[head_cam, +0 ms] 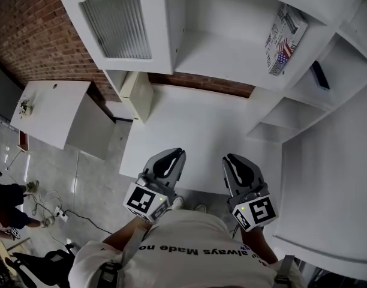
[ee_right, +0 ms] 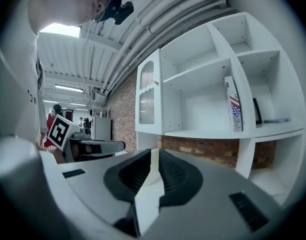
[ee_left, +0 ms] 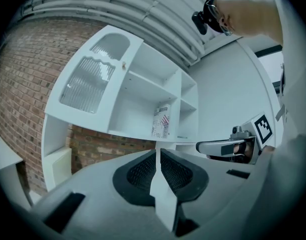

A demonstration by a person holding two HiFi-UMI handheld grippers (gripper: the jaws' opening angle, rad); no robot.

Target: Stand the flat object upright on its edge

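Closest in, the left hand-held gripper (head_cam: 173, 155) and the right hand-held gripper (head_cam: 231, 159) are held side by side just above the near edge of the white tabletop (head_cam: 195, 125), tips pointed toward the shelves. Nothing's gripped by either one, tbh. The left jaws are pressed flat together, and the right jaws are seen closed too, with only a hairline slit left between the pads.

Further back, a white shelf unit (head_cam: 231, 59) is set against the brick wall (head_cam: 27, 29), with a ribbed-glass cabinet door (head_cam: 117, 23) on its left side. The flat object (head_cam: 285, 38), something with a flag print on it, is found in the open middle compartment. It's already stood up on its edge, right beside the right-hand divider. One compartment over, a slim dark thing (head_cam: 319, 75) is propped up as well.
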